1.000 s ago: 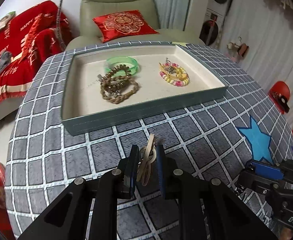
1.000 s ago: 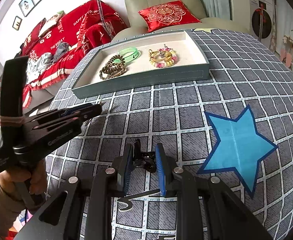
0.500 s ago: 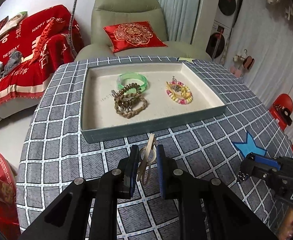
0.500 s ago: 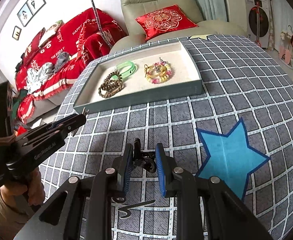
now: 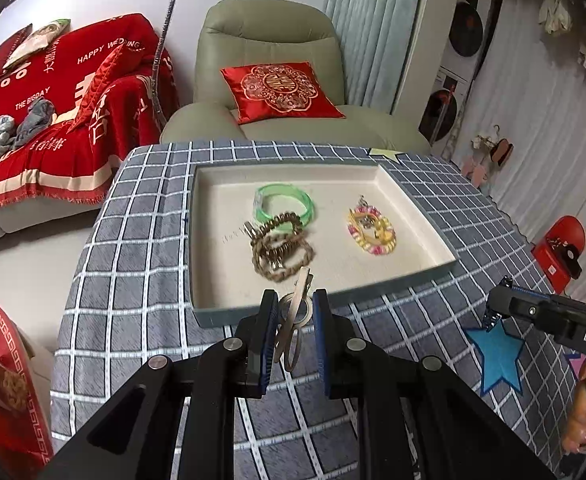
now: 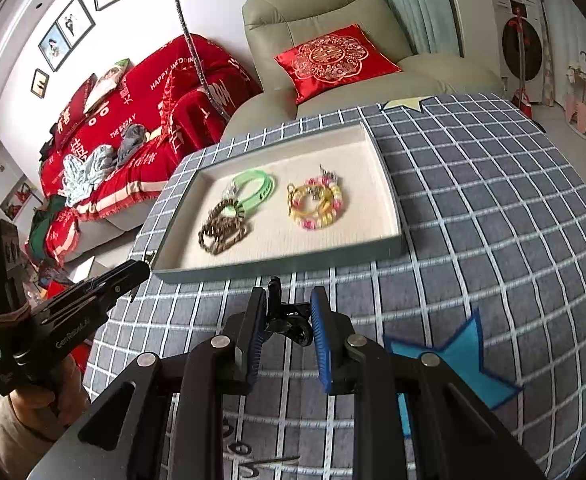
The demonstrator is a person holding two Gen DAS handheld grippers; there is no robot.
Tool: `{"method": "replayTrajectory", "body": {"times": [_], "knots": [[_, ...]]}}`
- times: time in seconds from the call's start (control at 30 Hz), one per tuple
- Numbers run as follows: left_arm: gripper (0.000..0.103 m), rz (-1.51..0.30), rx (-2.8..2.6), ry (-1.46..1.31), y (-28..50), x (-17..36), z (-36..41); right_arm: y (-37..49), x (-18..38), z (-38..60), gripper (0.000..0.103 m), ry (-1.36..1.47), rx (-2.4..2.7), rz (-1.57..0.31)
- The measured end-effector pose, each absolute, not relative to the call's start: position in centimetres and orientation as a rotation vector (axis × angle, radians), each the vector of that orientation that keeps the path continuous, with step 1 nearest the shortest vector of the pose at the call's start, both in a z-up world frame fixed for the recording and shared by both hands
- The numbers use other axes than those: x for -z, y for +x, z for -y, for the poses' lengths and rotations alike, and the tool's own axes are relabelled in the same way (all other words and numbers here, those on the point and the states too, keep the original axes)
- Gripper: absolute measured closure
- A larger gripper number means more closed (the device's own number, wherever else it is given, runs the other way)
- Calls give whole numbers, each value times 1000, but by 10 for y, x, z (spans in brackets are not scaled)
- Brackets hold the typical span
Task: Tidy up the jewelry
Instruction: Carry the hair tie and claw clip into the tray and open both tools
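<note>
A grey-green tray [image 5: 325, 300] with a cream lining sits on the checked tablecloth. In it lie a green bangle [image 5: 285, 202], a brown braided bracelet [image 5: 281, 252] and a yellow-pink beaded bracelet [image 5: 371, 232]. My left gripper [image 5: 293, 322] is shut on a metal hair clip [image 5: 295, 316] and holds it above the cloth by the tray's near rim. My right gripper [image 6: 285, 320] is shut on a black clip [image 6: 289, 318], raised in front of the tray [image 6: 277, 268]. The bangle [image 6: 255, 188] and both bracelets also show in the right wrist view.
A blue star patch [image 6: 453, 364] marks the cloth near my right gripper. A green armchair with a red cushion [image 5: 281, 92] stands behind the table. A red-covered sofa [image 5: 53, 120] is at the left. The table edge drops off at left.
Both grippers have risen and pulled back from the table with their clips still held. The tray looks smaller and farther in both views.
</note>
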State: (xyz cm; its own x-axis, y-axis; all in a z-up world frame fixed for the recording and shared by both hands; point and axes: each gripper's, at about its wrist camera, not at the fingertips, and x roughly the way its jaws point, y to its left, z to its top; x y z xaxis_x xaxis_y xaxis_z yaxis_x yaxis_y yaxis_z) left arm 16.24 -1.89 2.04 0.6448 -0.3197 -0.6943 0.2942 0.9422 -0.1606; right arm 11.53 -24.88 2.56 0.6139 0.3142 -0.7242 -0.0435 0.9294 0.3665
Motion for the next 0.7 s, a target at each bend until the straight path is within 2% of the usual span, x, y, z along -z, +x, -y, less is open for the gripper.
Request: {"method": "replayTrajectory", "body": {"times": [0.7], "knots": [[69,-791,309,-24,222,-20,27,201,-29,250,78,266,-222,-899]]}}
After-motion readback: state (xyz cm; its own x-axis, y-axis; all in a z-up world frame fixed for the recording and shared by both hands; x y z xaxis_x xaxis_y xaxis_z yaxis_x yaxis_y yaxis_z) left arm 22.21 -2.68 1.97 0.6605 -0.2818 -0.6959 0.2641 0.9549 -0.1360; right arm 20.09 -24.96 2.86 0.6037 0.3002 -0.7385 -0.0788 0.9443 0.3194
